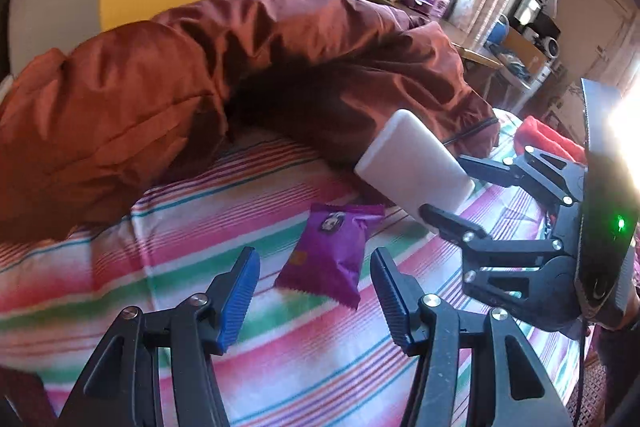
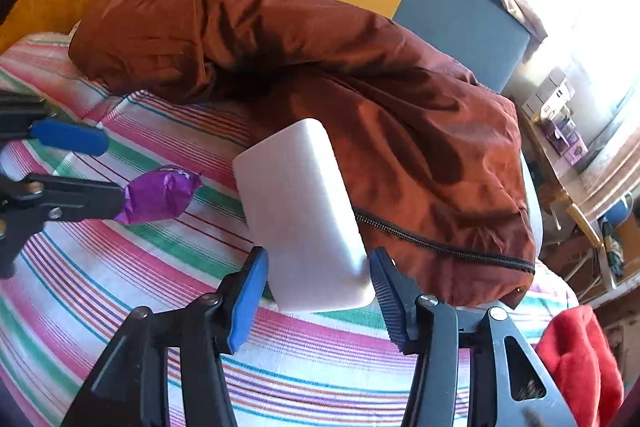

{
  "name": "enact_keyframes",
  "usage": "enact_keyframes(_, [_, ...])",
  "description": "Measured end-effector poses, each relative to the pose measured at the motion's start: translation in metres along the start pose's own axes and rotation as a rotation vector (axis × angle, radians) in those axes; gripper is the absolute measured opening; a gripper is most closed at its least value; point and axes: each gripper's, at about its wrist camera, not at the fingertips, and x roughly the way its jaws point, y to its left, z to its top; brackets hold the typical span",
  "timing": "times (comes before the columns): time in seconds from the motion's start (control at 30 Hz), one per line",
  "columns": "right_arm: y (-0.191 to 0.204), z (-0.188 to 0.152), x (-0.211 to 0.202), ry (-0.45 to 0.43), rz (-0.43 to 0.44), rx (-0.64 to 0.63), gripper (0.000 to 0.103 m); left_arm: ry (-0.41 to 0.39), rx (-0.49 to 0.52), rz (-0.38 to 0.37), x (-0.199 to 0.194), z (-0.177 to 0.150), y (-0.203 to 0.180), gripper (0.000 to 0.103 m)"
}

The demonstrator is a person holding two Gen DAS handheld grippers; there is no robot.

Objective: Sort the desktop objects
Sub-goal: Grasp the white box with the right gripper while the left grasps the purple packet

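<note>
Low in the left wrist view, the left tongs (image 1: 316, 301) stand apart with nothing between the blue pads, over a bed covered in a striped sheet (image 1: 168, 227). A purple snack packet (image 1: 330, 253) lies flat on that sheet, just beyond the two pads and lined up with the gap between them, touching neither.

At the right of the same frame the right tongs (image 1: 444, 189) reach in from the edge, clamped on one end of a white rectangular block (image 1: 412, 163) (smooth, with rounded corners). The right wrist view shows it close: the right tongs (image 2: 318, 285) have both pads pressed against the near end of the white rectangular block (image 2: 298, 207), which juts up and away toward the middle of the frame, its far end raised in front of a rust-brown quilted jacket (image 2: 400, 107).

The jacket curves across the upper half of both views. A red cloth (image 2: 580, 355) sits at the lower right.
</note>
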Motion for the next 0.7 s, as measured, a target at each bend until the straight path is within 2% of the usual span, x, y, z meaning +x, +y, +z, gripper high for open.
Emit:
enact_keyframes(0.2, [0.009, 0.006, 0.007, -0.012, 0.007, -0.052, 0.07, 0.013, 0.007, -0.046, 0.016, 0.009, 0.008, 0.058])
enact_keyframes(0.37, [0.013, 0.011, 0.015, -0.003, -0.001, -0.056, 0.07, 0.028, 0.059, -0.049, 0.029, 0.011, -0.001, 0.058])
enact_keyframes(0.43, [0.014, 0.011, 0.018, 0.006, -0.011, -0.057, 0.066, 0.05, 0.073, -0.048, 0.037, 0.01, -0.004, 0.048])
enact_keyframes(0.53, [0.016, 0.011, 0.014, 0.008, -0.006, -0.051, 0.061, 0.032, 0.128, 0.006, 0.038, 0.005, -0.013, 0.044])
enact_keyframes(0.7, [0.012, 0.01, 0.005, 0.015, 0.014, 0.005, 0.059, 0.023, 0.14, 0.045, 0.033, 0.0, -0.015, 0.041])
